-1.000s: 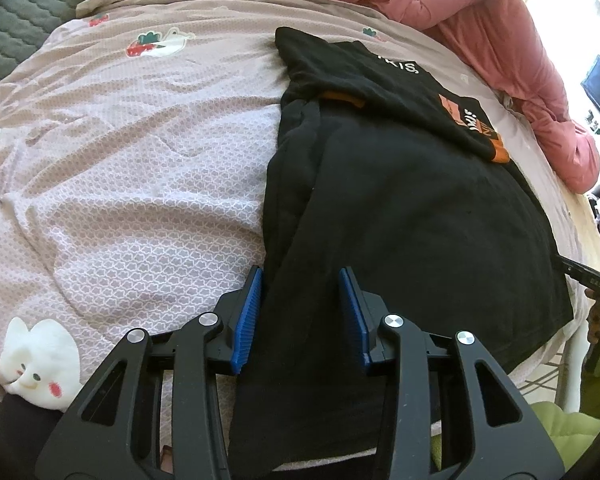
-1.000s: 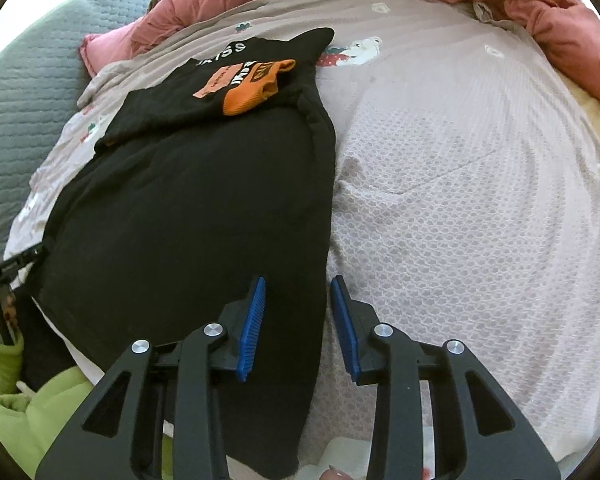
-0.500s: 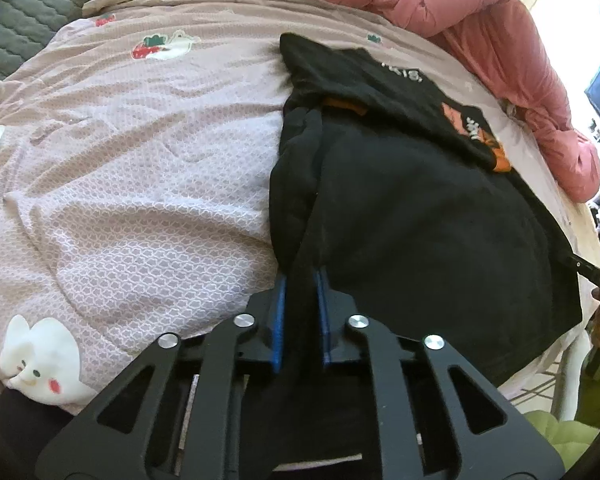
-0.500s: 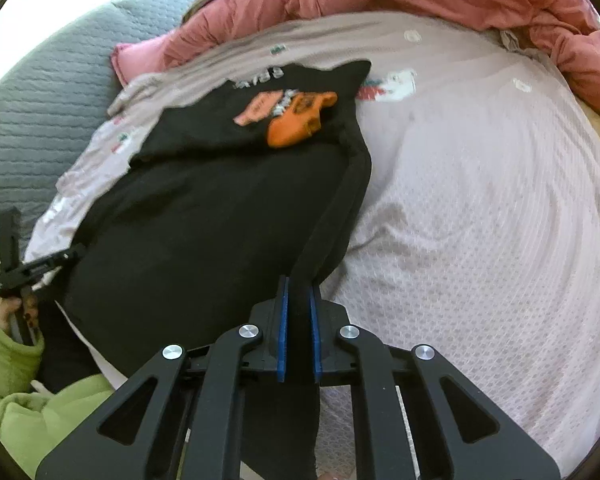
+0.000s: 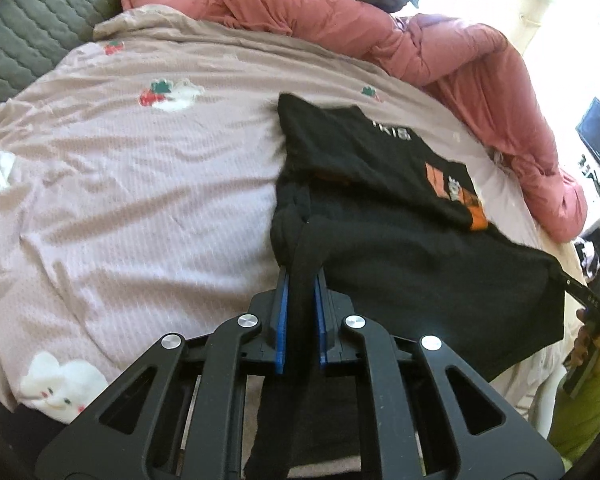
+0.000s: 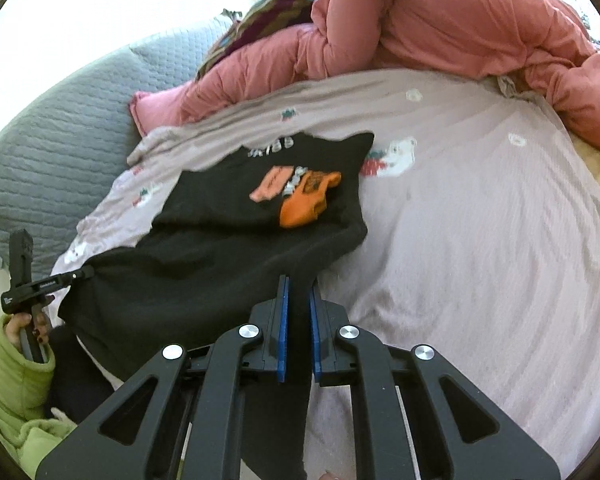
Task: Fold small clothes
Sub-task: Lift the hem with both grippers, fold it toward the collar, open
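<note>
Left wrist view: left claw [image 5: 300, 280] and right claw [image 6: 297, 284] each clench the black garment's [image 5: 420, 280] hem.

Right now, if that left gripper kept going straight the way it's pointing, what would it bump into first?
Probably more of the black shirt that the left gripper already pinches, then the pink patterned bedsheet underneath; depth is uncertain.

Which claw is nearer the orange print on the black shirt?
Right. The right claw grips the black shirt's hem corner on the side with the orange print; the left claw grips the opposite corner, across the shirt's width.
</note>
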`<control>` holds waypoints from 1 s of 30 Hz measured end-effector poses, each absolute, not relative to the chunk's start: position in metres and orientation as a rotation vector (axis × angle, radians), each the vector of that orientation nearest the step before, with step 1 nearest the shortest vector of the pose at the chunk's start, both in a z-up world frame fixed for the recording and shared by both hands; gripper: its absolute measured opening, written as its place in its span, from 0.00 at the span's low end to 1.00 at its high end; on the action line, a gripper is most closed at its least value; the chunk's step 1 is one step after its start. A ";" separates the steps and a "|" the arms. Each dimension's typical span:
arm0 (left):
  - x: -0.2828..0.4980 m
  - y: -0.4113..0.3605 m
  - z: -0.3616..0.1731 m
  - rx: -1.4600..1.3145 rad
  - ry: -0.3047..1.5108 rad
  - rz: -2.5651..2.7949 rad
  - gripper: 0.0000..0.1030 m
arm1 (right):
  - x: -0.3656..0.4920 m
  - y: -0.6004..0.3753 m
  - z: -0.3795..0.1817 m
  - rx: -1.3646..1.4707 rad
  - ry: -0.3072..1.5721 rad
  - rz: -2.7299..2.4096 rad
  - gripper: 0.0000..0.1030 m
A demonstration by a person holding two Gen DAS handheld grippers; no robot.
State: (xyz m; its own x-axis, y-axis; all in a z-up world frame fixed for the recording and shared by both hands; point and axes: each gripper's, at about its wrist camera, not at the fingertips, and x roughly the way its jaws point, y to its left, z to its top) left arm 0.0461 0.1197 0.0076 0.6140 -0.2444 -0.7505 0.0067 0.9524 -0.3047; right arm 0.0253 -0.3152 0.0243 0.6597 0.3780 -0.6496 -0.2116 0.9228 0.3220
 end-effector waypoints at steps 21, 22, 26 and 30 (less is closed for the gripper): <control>0.163 0.107 0.028 -0.306 0.877 -0.108 0.05 | 0.121 -0.322 0.030 0.213 0.733 0.209 0.08; 0.167 0.105 0.025 -0.302 0.880 -0.112 0.05 | 0.124 -0.321 0.026 0.206 0.742 0.200 0.08; 0.177 0.100 0.011 -0.295 0.897 -0.117 0.16 | 0.131 -0.317 0.009 0.197 0.776 0.178 0.10; 0.172 0.104 0.003 -0.347 0.900 -0.145 0.45 | 0.127 -0.318 0.004 0.208 0.785 0.179 0.35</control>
